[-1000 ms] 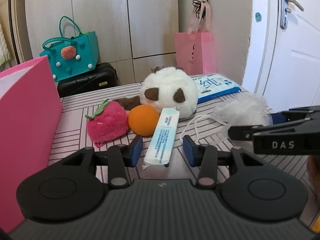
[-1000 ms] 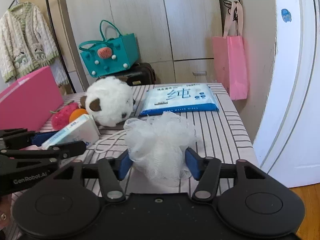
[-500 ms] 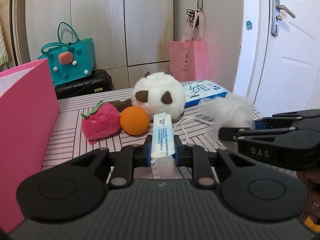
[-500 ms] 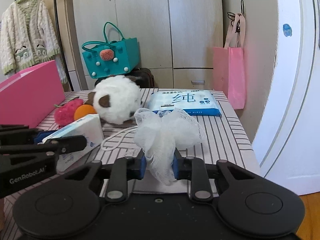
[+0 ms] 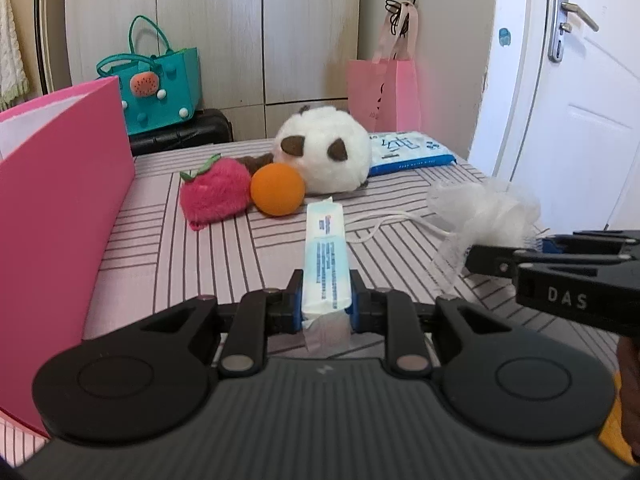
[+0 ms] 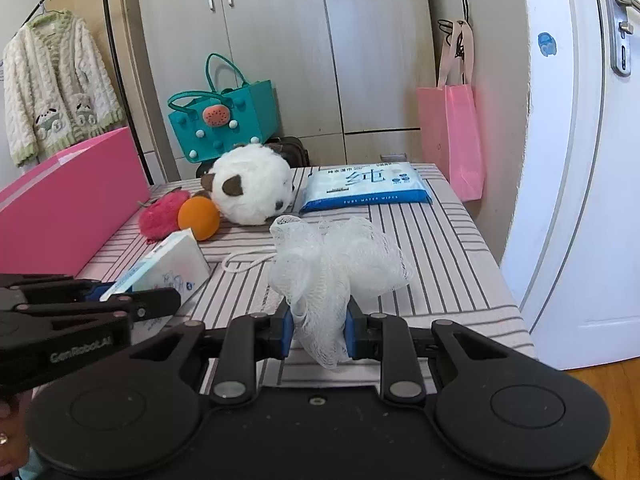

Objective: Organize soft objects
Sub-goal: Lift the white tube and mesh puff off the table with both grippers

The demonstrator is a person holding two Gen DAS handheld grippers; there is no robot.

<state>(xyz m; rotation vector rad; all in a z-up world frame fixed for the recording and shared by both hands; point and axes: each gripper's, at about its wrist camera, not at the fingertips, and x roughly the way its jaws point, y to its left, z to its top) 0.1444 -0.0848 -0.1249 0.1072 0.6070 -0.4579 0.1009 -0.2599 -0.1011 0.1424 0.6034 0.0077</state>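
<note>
The left gripper (image 5: 325, 304) is pinched on the near end of a slim tissue pack (image 5: 325, 256), which sticks out straight ahead of its blue pads, apparently so it can be carried lengthwise. The right gripper (image 6: 316, 334) is clamped on the lower bunch of a white mesh bath pouf (image 6: 336, 264); the netting squashes between the pads and billows out above and ahead, and its cord (image 6: 244, 259) trails on the tablecloth ahead and to the left. Holding one item in each gripper suggests both are meant for the pink box (image 5: 60, 208), which stands close on the left gripper's left.

Ahead of both grippers, a strawberry plush (image 5: 214, 190), an orange ball (image 5: 278, 189) and a white panda plush (image 5: 326, 156) sit bunched together, with a pack of wet wipes (image 6: 366, 187) beyond and to the right. The striped table (image 6: 448, 256) lies bare to the right of the pouf up to its right edge, where it drops off near the door (image 6: 580, 160). The two grippers sit near each other, so swinging left toward the box probably goes better one at a time.
</note>
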